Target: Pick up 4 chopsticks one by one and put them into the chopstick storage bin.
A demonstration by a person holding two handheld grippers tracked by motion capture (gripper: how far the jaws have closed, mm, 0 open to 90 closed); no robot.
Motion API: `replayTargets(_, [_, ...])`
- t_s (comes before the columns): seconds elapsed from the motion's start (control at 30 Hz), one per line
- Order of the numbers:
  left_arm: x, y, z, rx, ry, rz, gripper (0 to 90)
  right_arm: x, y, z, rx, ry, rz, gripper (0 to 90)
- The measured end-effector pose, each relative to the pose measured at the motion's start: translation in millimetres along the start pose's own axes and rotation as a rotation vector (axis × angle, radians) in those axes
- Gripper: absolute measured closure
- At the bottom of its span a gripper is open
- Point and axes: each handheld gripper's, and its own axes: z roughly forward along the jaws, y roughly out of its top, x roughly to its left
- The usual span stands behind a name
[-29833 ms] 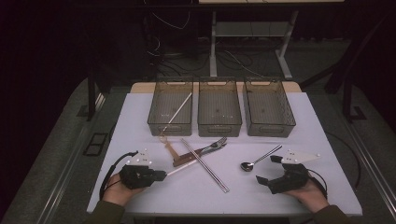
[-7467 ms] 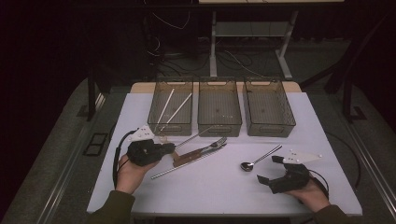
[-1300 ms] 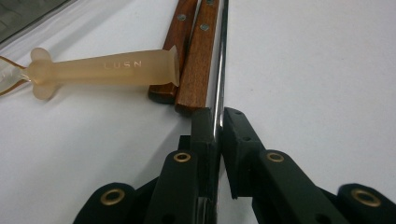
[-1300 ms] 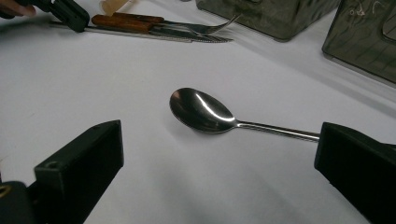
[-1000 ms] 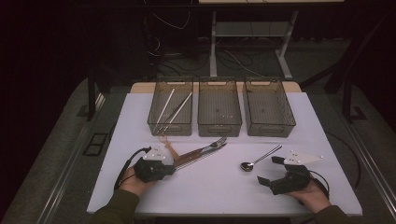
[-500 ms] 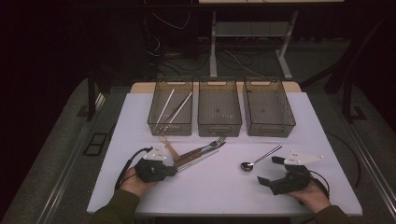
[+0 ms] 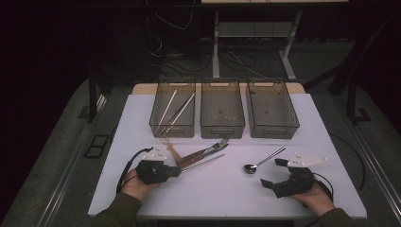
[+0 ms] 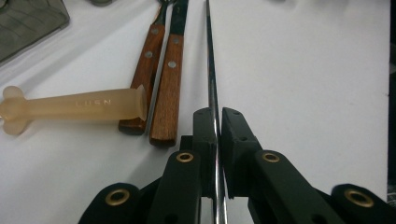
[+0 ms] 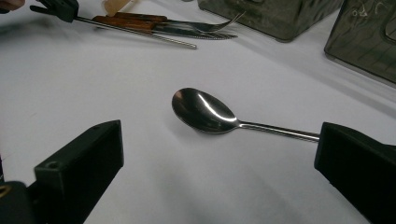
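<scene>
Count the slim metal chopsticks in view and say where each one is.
3. Two slim metal chopsticks lie in the leftmost grey mesh bin; a third chopstick is clamped in the left gripper.

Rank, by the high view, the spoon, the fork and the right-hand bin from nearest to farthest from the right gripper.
From the right gripper:
1. Spoon, just ahead of it, a little to its left.
2. Fork, farther left, beside the wooden-handled knife.
3. Right-hand bin, at the far side of the table.
</scene>
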Motion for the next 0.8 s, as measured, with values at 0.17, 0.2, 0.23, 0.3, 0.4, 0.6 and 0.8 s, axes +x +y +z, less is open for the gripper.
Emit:
replayTargets(0.17, [-1.1, 2.8, -3.4, -0.03, 0.008, -0.012, 84.7, -0.4, 0.0, 0.4, 0.0, 0.002, 0.0, 1.5])
replayTargets(0.2, [-0.9, 3.2, -4.4, -0.032, 0.009, -0.011, 84.7, -0.3, 0.0, 0.4, 0.001, 0.002, 0.0, 1.5])
replayTargets(0.23, [-1.1, 3.6, -5.1, -0.037, 0.008, -0.014, 84.7, -0.4, 0.0, 0.4, 0.0, 0.002, 0.0, 1.4])
replayTargets(0.3, [-1.5, 4.2, -6.0, -0.047, 0.01, -0.017, 84.7, -0.5, 0.0, 0.4, 0.0, 0.002, 0.001, 1.5])
replayTargets(0.4, [-1.7, 6.0, -8.5, -0.056, 0.015, -0.018, 84.7, -0.6, 0.0, 0.5, 0.001, 0.001, 0.0, 1.5])
replayTargets(0.6, [-3.0, 11.9, -15.7, -0.081, 0.021, -0.025, 84.7, -0.8, -0.2, 1.7, 0.0, 0.0, -0.002, 1.5])
replayTargets(0.8, [-2.3, 17.3, -20.4, -0.103, 0.037, -0.028, 84.7, -0.4, 0.1, 4.8, 0.009, 0.004, -0.001, 1.4])
